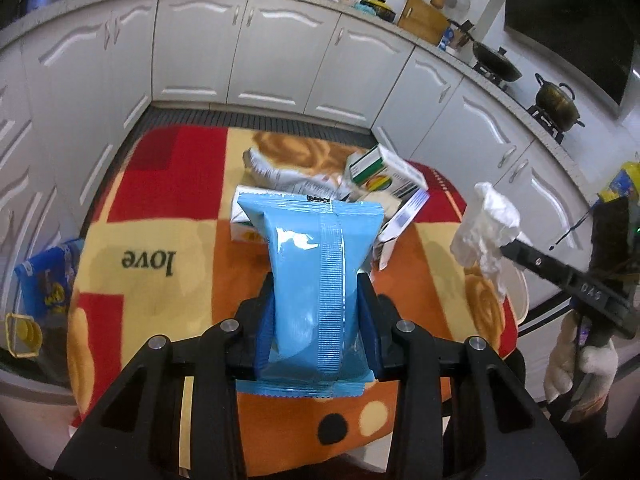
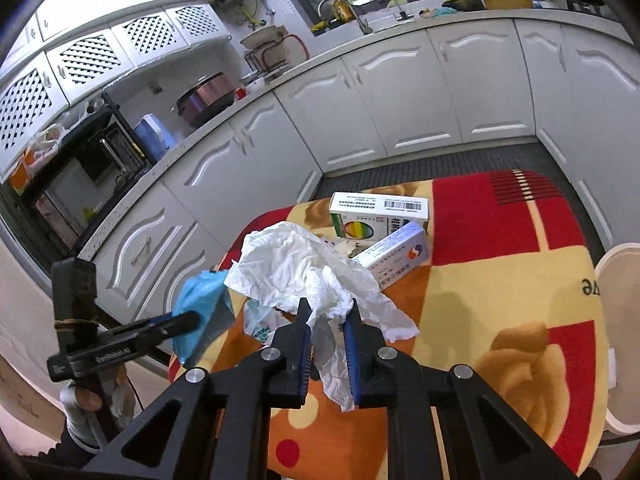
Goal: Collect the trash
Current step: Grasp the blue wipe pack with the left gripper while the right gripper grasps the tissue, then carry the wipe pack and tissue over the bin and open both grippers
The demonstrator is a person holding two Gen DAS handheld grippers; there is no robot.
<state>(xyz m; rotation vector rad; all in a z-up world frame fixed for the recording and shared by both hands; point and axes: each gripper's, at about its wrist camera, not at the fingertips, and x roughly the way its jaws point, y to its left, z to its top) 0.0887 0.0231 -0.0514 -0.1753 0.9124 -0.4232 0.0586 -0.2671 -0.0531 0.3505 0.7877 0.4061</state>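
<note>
Patterned cloth, boxes + wrappers behind blue packet, white bin rt

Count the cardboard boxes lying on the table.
3, perhaps more hidden: green-striped box farthest back, blue-and-white box leaning before it, and an orange-printed box partly behind the blue packet.

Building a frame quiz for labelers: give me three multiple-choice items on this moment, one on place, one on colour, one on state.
1. Where do the cardboard boxes lie?
A. on the patterned cloth
B. on the counter
C. on the floor

2. What colour is the packet in the left gripper?
A. red
B. light blue
C. green

3. What is the right gripper doing?
A. hanging open
B. shut on nothing
C. shut on a tissue

A: the cardboard boxes rest on the patterned cloth.
B: the light blue packet sits in the left gripper.
C: the right gripper pinches the white tissue.
</note>
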